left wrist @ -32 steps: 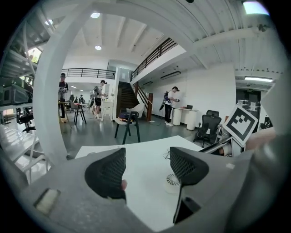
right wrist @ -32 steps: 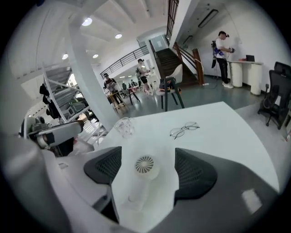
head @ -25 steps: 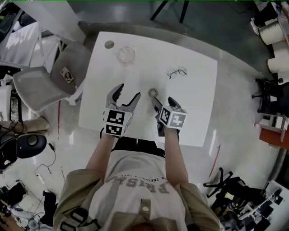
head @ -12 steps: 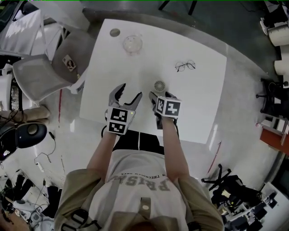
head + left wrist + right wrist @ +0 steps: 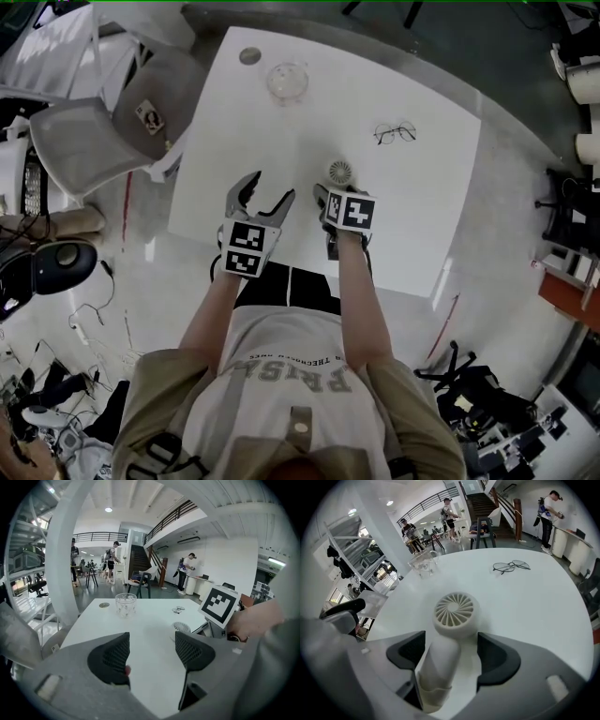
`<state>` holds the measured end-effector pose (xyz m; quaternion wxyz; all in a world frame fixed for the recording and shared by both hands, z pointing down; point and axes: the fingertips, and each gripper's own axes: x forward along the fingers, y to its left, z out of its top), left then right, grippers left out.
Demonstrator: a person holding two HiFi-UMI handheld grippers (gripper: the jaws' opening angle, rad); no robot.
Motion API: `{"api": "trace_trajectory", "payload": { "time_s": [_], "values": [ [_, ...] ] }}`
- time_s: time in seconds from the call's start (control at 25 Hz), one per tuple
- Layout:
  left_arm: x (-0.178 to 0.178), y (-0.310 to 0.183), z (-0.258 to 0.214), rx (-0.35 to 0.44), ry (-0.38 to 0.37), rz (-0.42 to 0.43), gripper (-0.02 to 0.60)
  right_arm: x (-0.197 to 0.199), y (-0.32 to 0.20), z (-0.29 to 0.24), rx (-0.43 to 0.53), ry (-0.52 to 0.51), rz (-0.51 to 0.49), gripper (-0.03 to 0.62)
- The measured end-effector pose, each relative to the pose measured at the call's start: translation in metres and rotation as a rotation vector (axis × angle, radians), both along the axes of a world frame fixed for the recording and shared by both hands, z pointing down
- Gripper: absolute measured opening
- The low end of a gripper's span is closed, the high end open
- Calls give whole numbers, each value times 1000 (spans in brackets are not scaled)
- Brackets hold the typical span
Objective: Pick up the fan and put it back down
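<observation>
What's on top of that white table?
A fan, eyeglasses, a glass and a small round disc sit on the table. From above, the right gripper covers the fan's handle, which lies between its open jaws.

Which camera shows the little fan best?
The right gripper view. There the fan is close and big, with its grille and handle clear, and the handle lies between the right gripper's open jaws. The head view shows only its tiny round top. The left gripper view shows a small, far-off grille.
</observation>
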<state>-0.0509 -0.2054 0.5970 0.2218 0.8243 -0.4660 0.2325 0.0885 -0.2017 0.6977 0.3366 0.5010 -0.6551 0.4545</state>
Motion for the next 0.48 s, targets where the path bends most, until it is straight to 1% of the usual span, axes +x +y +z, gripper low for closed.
{"api": "trace_trajectory", "payload": {
  "time_s": [0.12, 0.32, 0.48],
  "values": [
    [-6, 4, 6, -15, -5, -12, 316, 2, 0, 2, 3, 36, -11, 321],
    [-11, 11, 10, -32, -1, -28, 316, 3, 1, 2, 8, 67, -21, 309],
    [-8, 13, 14, -41, 0, -23, 316, 9, 1, 3, 26, 108, -18, 250]
  ]
}}
